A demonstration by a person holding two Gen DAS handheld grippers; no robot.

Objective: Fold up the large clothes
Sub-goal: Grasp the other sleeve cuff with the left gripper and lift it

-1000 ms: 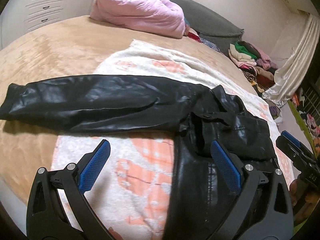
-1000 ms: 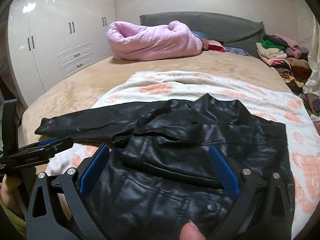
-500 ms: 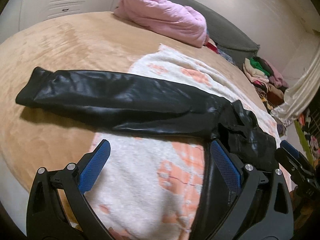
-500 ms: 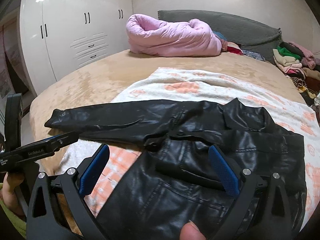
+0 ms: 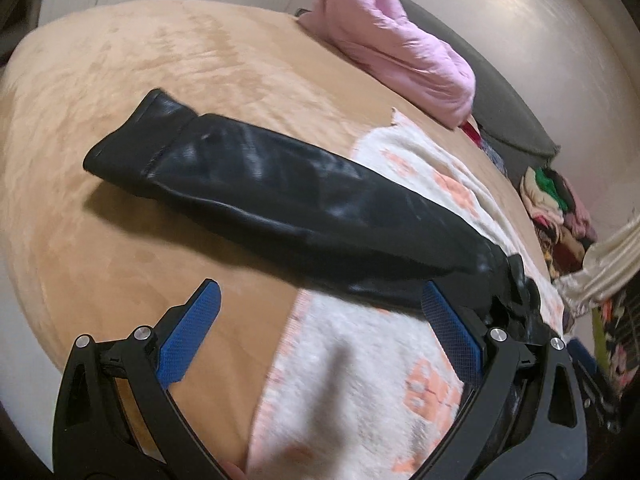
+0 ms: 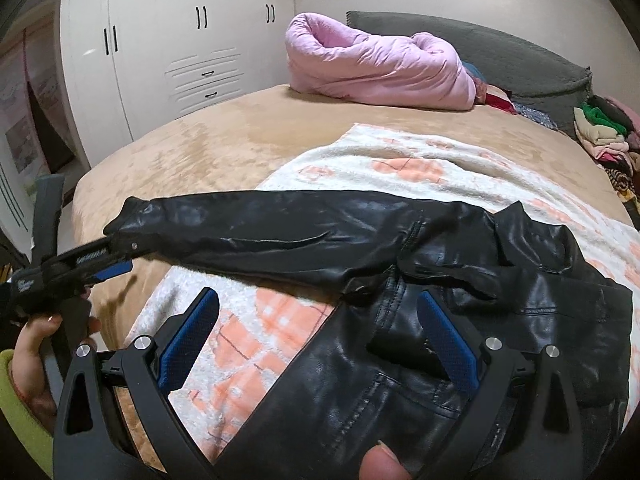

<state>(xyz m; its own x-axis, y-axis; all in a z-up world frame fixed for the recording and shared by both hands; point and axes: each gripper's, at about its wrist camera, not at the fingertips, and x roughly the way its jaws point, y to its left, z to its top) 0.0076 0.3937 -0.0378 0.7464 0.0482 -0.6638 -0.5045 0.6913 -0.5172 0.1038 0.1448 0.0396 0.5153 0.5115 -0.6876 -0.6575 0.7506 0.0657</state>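
Across a tan plush bed (image 6: pixel 224 136), a black leather jacket (image 6: pixel 460 320) lies flat on a white-and-peach blanket (image 6: pixel 400 160), its sleeve (image 5: pixel 280 188) stretched toward nine o'clock, apparently for folding. Both the left gripper (image 5: pixel 320 328) and right gripper (image 6: pixel 318 332) hover with jaws spread, holding nothing.

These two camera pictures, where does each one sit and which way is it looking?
Left wrist view: sits on the left gripper, facing the black jacket's sleeve on the tan bed; only its open fingers show.
Right wrist view: sits on the right gripper, over the jacket body, facing the wardrobe; a thumb tip and the hand holding the left gripper show.
Shared: jacket, patterned blanket, pink duvet.
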